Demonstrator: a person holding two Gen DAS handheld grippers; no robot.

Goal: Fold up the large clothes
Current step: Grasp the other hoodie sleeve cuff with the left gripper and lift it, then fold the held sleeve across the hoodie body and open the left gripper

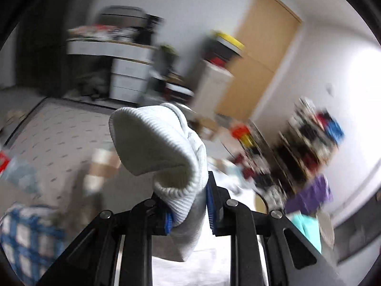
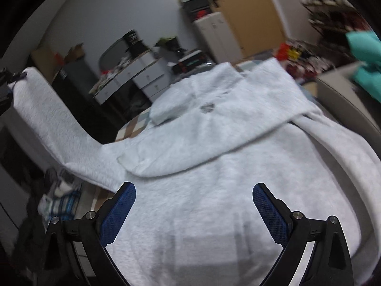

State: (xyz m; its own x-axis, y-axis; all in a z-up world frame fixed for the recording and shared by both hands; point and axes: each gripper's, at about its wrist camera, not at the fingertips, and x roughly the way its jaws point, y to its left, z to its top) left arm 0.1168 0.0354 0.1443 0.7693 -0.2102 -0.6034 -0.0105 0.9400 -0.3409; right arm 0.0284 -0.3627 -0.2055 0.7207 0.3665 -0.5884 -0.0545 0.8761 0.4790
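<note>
A large light grey sweatshirt (image 2: 214, 166) lies spread on a table, one sleeve folded across its chest. Its other sleeve (image 2: 47, 124) stretches up and to the left, off the table, to my left gripper at the frame's left edge (image 2: 7, 88). In the left wrist view my left gripper (image 1: 189, 205) is shut on the ribbed cuff (image 1: 154, 143) of that sleeve and holds it in the air. My right gripper (image 2: 194, 207) is open and empty just above the sweatshirt's lower body.
A checked tablecloth (image 2: 133, 126) shows under the sweatshirt. White drawers (image 2: 142, 76), a white cabinet (image 2: 214, 35) and a wooden door (image 2: 250, 12) stand behind. A teal cloth (image 2: 364, 59) hangs at the right. A clutter shelf (image 1: 309, 143) stands to the right.
</note>
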